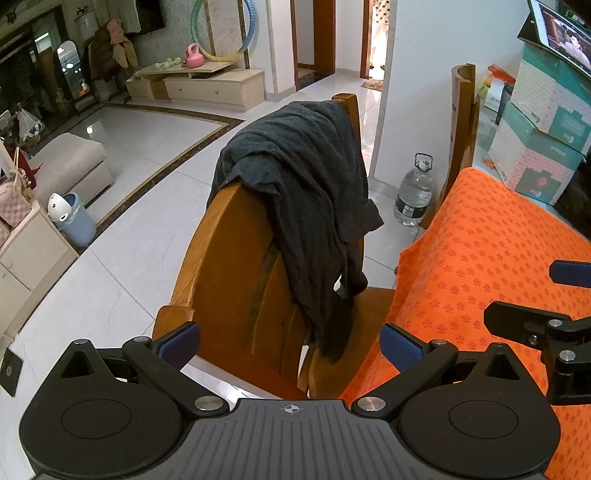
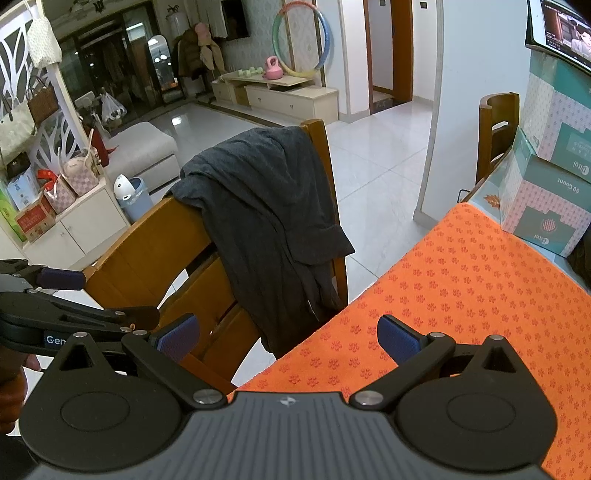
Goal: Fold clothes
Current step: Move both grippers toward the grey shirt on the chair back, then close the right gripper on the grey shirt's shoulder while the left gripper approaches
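A dark grey garment (image 1: 306, 192) hangs crumpled over the back of a wooden chair (image 1: 229, 266), one end trailing onto the seat. My left gripper (image 1: 290, 345) is open and empty, just short of the chair back, with the garment's lower end between and beyond its blue pads. My right gripper (image 2: 289, 339) is also open and empty, hovering over the corner of the orange patterned table cover (image 2: 461, 288), with the garment (image 2: 266, 206) ahead to its left. Each gripper shows in the other's view: the right gripper (image 1: 532, 295) and the left gripper (image 2: 118, 297).
Stacked cardboard boxes (image 1: 539, 147) and a tablet screen (image 1: 561, 33) stand at the table's far right. A second wooden chair (image 1: 461, 122) and a large water bottle (image 1: 413, 192) are beyond the table. A small blue bin (image 1: 72, 218) sits on the tiled floor at left.
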### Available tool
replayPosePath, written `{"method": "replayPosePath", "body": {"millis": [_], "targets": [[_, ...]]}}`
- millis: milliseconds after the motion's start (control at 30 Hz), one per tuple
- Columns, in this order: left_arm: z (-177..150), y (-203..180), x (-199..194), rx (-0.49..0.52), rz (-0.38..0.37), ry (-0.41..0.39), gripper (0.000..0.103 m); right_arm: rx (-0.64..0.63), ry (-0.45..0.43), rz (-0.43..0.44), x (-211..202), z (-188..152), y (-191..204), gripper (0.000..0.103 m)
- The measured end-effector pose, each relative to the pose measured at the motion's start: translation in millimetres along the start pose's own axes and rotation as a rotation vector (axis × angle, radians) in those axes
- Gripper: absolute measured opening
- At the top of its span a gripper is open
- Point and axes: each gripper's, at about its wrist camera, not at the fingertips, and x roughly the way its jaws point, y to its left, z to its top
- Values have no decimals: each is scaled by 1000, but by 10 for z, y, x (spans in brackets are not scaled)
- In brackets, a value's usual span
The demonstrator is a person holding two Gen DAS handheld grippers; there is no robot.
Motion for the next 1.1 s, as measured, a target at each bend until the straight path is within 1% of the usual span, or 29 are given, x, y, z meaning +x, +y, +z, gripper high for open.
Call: {"method": "replayPosePath", "body": {"millis": [167, 300, 533, 733, 900, 1000, 1067, 1100], "targets": [[45, 24, 20, 7, -15, 4, 103, 1, 13, -4, 51, 21, -4, 103], [135, 91, 41, 28, -26, -4, 103, -15, 30, 8, 140, 125, -9, 103], [284, 262, 66, 61, -11, -29, 103, -122, 24, 40, 450, 573, 90, 103], [280, 428, 79, 40, 5, -22, 103, -251, 28, 64, 945, 942, 275, 102], [280, 524, 82, 20, 36, -20, 103, -311, 42, 40, 1457, 1117, 344, 99], [284, 576, 103, -9, 33, -7, 103, -345, 52, 9, 1787, 1159, 349, 94], [278, 601, 116, -28, 31, 3, 103, -360, 63, -12, 2007, 1167, 330, 87], [270, 605, 123, -33, 33, 8, 103, -360, 72, -19, 2128, 1166, 314, 86]]}}
